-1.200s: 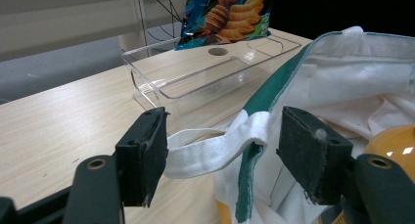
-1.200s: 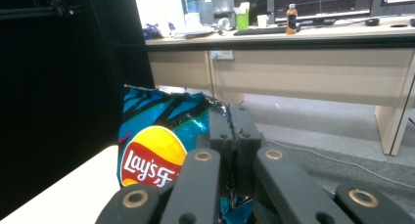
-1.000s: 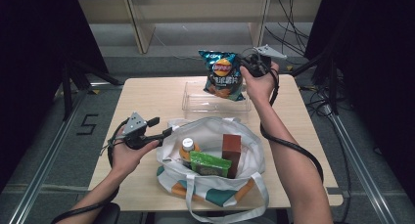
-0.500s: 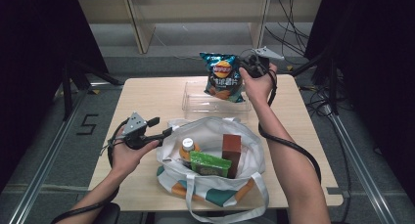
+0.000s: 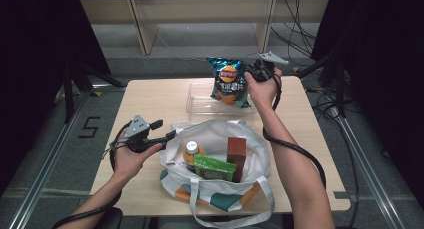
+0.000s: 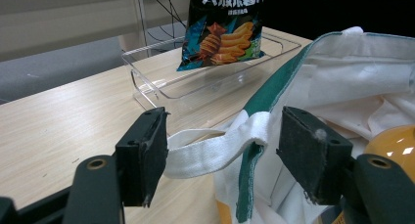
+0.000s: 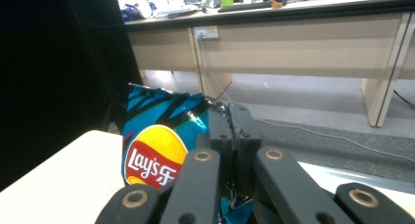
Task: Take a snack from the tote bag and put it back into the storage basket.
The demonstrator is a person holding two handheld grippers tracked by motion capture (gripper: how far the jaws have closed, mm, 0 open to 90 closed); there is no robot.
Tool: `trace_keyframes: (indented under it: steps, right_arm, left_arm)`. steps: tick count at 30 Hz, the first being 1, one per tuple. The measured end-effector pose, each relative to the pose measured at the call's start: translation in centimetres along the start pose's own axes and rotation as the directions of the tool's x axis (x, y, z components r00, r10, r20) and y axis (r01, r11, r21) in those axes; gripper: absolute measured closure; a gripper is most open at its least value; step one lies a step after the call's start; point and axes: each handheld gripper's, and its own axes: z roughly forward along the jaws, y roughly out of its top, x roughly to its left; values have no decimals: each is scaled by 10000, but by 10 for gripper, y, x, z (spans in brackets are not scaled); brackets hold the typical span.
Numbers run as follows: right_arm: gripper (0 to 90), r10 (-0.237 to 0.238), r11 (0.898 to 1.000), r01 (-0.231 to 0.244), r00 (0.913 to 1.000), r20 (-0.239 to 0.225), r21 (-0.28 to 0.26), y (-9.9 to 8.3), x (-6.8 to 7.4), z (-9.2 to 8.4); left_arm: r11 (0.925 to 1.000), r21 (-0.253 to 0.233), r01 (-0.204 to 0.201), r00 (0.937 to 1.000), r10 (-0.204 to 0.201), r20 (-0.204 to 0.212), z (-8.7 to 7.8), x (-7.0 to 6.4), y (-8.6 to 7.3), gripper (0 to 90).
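Observation:
A blue chip bag [image 5: 229, 81] hangs upright over the clear plastic tray [image 5: 200, 105] at the table's far side. My right gripper [image 5: 247, 75] is shut on the bag's upper right edge; in the right gripper view the jaws [image 7: 234, 131] pinch the crinkled top of the chip bag [image 7: 156, 136]. My left gripper [image 5: 169, 135] is at the left rim of the white and green tote bag [image 5: 220, 134]. In the left gripper view it [image 6: 225, 136] stands open, with the tote's white strap [image 6: 205, 153] lying between the jaws. The chip bag [image 6: 225, 33] and the tray [image 6: 147, 82] show beyond it.
Inside the tote stand an orange-capped bottle [image 5: 191, 150], a green packet [image 5: 215, 167] and a brown box [image 5: 236, 151]. Bare wooden tabletop [image 5: 150, 99] lies left of the tray. Dark floor, rails and cables surround the table.
The chip bag has sunk slightly toward the tray with the right gripper. The left gripper has stayed at the tote's rim.

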Motion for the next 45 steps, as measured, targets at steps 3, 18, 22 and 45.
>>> trace_keyframes:
  steps: [3, 18, 22, 45]
  right_arm:
    - [900, 84, 9999, -84, 9999, 75, 89, -3, -2, 1]
    - [899, 132, 9997, -138, 9994, 318, 204, -13, -10, 8]
    - [899, 206, 9993, -218, 9991, 366, 320, -17, -10, 8]
    - [592, 158, 9970, -203, 9980, 609, 743, -16, -19, -2]
  left_arm:
    - [10000, 25, -57, 10000, 57, 19, 1, 0, 0, 343]
    - [10000, 22, -35, 10000, 35, 30, 0, 0, 0, 343]
    - [10000, 29, -22, 10000, 22, 22, 0, 0, 0, 344]
    - [10000, 27, -54, 10000, 54, -17, 0, 0, 0, 344]
